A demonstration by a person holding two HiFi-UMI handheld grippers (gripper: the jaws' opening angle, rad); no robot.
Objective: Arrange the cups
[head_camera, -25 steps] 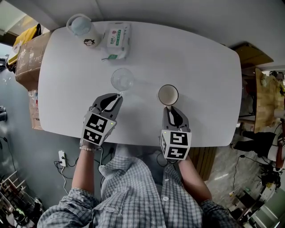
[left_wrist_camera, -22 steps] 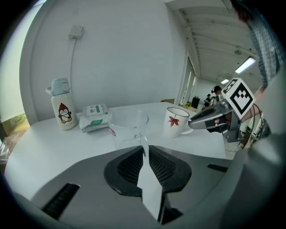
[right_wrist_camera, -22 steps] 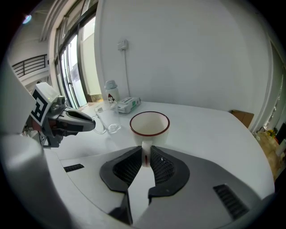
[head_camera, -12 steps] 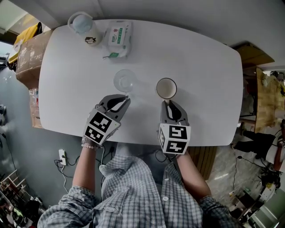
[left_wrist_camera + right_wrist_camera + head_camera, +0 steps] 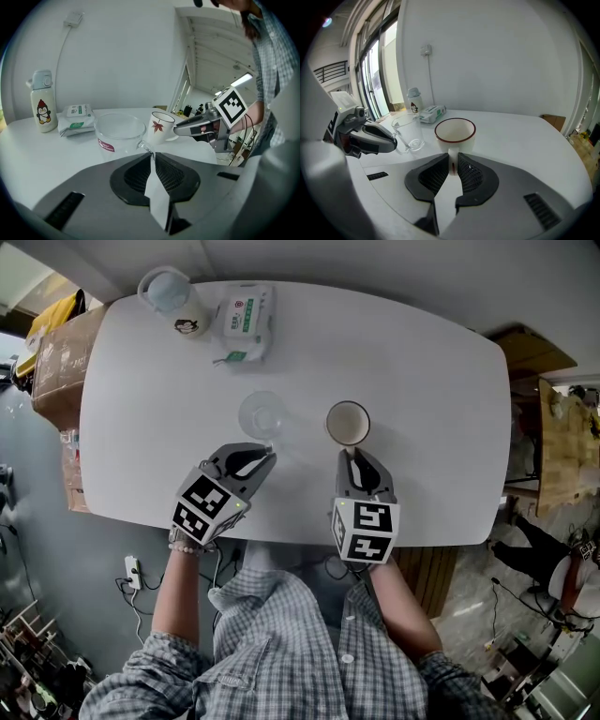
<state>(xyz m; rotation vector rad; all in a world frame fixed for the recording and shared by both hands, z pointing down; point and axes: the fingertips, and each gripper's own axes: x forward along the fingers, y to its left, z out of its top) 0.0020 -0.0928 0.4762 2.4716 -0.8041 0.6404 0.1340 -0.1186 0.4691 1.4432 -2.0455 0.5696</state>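
Bearing unreadable red print: glass cup (image 5: 120,134)

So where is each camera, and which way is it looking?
Head view: on the person's head, looking steeply down at the table; both forearms, the left gripper and right gripper show.
Left gripper view: on the left gripper, facing along its closing jaws, glass cup handle between them; those jaws show.
Right gripper view: on the right gripper, facing along jaws gripping the white mug handle; those jaws show.
Shared: both gripper views see both cups and the other gripper.
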